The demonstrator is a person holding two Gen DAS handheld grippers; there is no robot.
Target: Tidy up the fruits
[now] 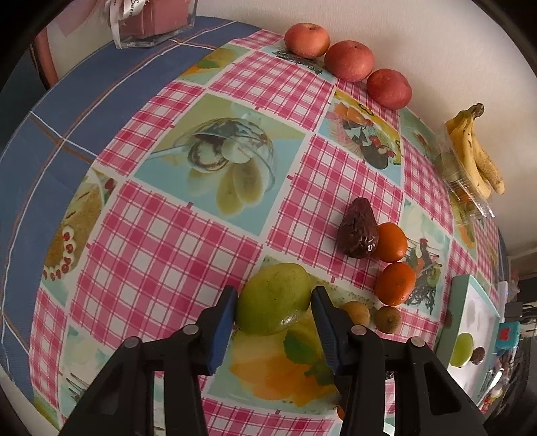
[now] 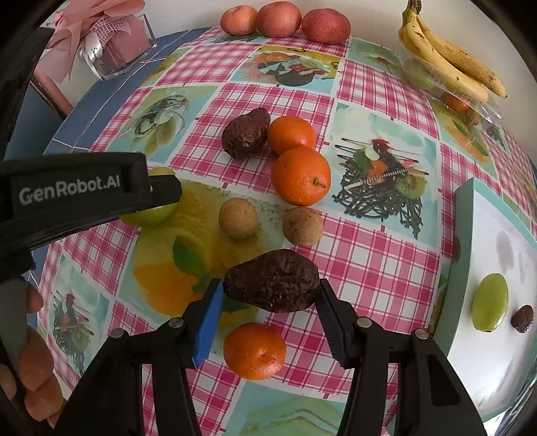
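Your left gripper (image 1: 273,302) is clamped on a smooth green pear-shaped fruit (image 1: 273,298), just above the checked pink-and-blue oilcloth tabletop (image 1: 161,241). Your right gripper (image 2: 270,296) grips a wrinkled dark-brown avocado (image 2: 272,285), lifted over the cloth near the white tray with a pale green rim (image 2: 496,268) at your right.

I judge the sorting partly done. The tray already holds 1 green fruit (image 2: 490,302) and 1 small dark fruit (image 2: 522,318), which suggests both fruits you carry belong there. At the back wall, 3 red apples (image 2: 282,20) sit in a row, touching, and they look already arranged. A bunch of yellow bananas (image 2: 449,63), at least 3, lies on a clear plastic punnet (image 2: 470,100) whose contents are hard to make out.

Loose on the tabletop: 1 more dark avocado (image 2: 246,134), touching the first of 3 orange mandarins (image 2: 292,134); the second mandarin (image 2: 300,176) sits just beside it, the third (image 2: 255,350) under your right gripper. 2 small round tan fruits (image 2: 237,218) lie near each other, apart. So 6 loose fruits remain, plus the 2 in hand.
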